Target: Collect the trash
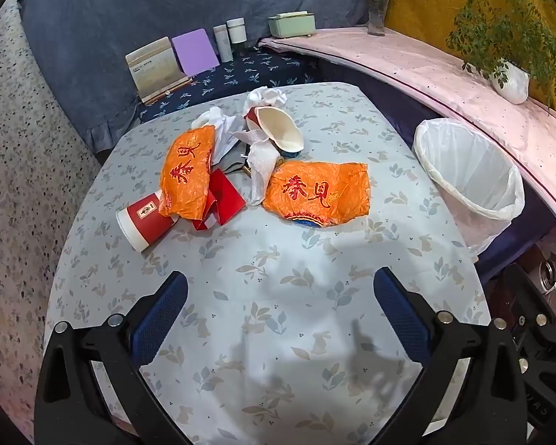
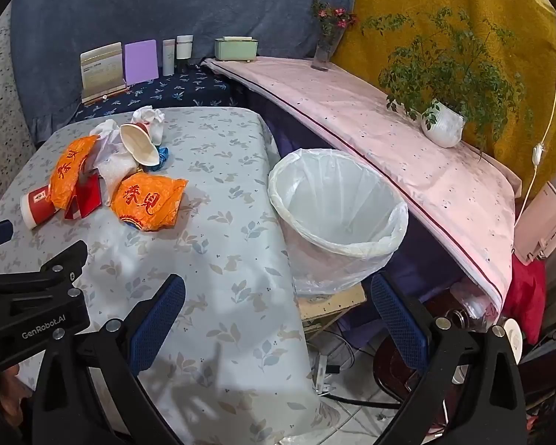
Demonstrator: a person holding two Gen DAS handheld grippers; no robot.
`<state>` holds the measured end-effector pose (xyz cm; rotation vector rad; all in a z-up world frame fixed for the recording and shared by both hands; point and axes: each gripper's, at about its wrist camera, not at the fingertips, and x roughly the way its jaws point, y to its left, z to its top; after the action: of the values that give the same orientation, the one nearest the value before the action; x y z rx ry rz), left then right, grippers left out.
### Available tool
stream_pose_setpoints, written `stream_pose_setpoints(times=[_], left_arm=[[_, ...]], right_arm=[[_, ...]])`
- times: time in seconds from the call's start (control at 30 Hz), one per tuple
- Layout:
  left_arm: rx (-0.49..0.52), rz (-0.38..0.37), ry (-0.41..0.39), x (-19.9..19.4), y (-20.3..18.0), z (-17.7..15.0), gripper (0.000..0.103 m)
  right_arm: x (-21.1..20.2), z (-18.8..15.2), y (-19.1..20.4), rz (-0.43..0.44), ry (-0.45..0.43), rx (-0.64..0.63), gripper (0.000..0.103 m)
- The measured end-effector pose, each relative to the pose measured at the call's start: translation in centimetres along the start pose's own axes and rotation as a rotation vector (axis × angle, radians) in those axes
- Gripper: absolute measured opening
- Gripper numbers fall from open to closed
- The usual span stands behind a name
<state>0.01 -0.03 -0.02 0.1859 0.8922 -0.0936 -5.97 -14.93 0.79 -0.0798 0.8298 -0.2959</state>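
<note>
Trash lies in a pile at the far middle of the table (image 1: 278,296): two orange wrappers (image 1: 317,193) (image 1: 187,174), a red paper cup on its side (image 1: 144,220), red card pieces (image 1: 224,198), a squashed cup with a white inside (image 1: 280,129) and white tissues (image 1: 261,163). A bin with a white liner (image 1: 470,174) stands off the table's right edge. My left gripper (image 1: 280,296) is open and empty over the near table. My right gripper (image 2: 278,300) is open and empty over the table's right edge, in front of the bin (image 2: 337,204). The pile shows there too (image 2: 150,200).
A pink-covered shelf (image 2: 352,111) runs behind the bin with a potted plant (image 2: 443,126), a flower vase (image 2: 324,52) and a green box (image 2: 235,49). Books and bottles (image 1: 194,52) stand behind the table. Cables and clutter lie on the floor at right (image 2: 333,371).
</note>
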Motion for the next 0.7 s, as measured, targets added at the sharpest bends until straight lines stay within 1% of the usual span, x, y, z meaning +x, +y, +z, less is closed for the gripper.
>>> stream_pose_setpoints(times=[0.1, 0.17, 0.3, 0.7], left_arm=[[-0.001, -0.001, -0.010, -0.05, -0.04, -0.04, 0.096], [-0.001, -0.001, -0.005, -0.01, -0.06, -0.01, 0.096], [-0.004, -0.004, -0.001, -0.09, -0.26, -0.34, 0.096], [0.000, -0.005, 0.004, 0.00, -0.65, -0.53, 0.096]], right_arm=[[0.34, -0.04, -0.21, 0.006, 0.002, 0.012, 0.096], [-0.18, -0.06, -0.48, 0.009, -0.011, 0.015, 0.096], [-0.28, -0.09, -0.04, -0.018, -0.004, -0.002, 0.096], [-0.18, -0.26, -0.30, -0.024, 0.000, 0.013, 0.096]])
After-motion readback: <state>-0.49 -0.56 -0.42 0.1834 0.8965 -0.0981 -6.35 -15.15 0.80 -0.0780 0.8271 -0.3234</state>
